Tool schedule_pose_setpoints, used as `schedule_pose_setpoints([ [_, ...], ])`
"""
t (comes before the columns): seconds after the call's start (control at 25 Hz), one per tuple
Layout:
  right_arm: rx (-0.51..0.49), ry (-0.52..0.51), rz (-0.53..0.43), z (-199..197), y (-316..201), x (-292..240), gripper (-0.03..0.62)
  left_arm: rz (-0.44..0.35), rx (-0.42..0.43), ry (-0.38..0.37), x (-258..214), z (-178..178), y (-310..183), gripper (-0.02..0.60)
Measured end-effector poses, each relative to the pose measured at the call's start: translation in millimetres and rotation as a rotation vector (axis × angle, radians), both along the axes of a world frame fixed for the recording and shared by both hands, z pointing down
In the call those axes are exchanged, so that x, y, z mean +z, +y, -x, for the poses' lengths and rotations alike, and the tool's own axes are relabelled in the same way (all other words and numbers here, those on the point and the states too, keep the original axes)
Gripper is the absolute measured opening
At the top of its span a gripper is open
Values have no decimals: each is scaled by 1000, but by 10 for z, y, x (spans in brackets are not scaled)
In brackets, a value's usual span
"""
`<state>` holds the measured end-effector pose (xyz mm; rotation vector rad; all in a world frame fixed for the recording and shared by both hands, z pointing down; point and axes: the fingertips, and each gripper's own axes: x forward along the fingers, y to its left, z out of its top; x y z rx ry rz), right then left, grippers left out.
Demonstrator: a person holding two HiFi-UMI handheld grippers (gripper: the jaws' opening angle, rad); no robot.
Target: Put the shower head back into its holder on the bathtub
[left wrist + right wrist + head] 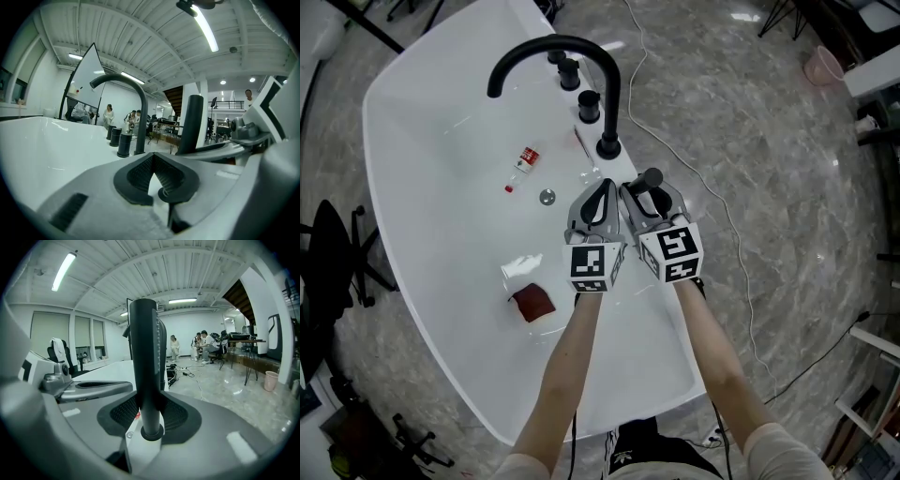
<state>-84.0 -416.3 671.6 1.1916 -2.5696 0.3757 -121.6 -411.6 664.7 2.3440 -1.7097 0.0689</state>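
On the far rim of the bathtub, just this side of the black faucet, both tools sit side by side.

Right gripper: jaws closed onto the shower head, pads on either side of the black wand, low on its length. The wand stands upright. Its lower end meets the holder, a dark collar set in the white rim. I judge it seated or very nearly so, though I cannot tell from this angle whether it has bottomed out. Gripping low makes sense: it keeps the wand plumb over the collar, so it slides in rather than jamming on the lip.

Left gripper: jaws together, nothing between the pads. It hovers just beside the right one over the rim, pointing roughly level at the faucet base. My reading is that it is parked shut to stay out of the wand's way (a spare hand, ready to steady if needed).

Head view confirms the layout – the shower head pokes up ahead of the right gripper, with the left gripper touching or almost touching it on the tub side.

Tub floor, not part of the job: a small red-labelled bottle, the drain, a red pad.

Judgement: task near its end. What remains is to check the seat, then let go without tipping the wand.
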Motion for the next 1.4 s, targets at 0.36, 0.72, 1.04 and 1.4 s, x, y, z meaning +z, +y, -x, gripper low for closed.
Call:
schedule_pose_setpoints([
  [0.36,12,-39,-5,-60,78,-610,137,-40,-27,12,-497,14,64,-3],
  [0.72,55,-167,-123,-324,600,-2006,155,-111,-59,-3,-1536,28,663,-2],
  [1.04,39,-218,-226,-683,1756,-3146,78,-247,-96,-9,-2757,-300,1842,-2],
  [1.4,56,-300,-276,-1268,3488,-3929,-6,-387,-9,-130,-3850,-831,3557,-2],
])
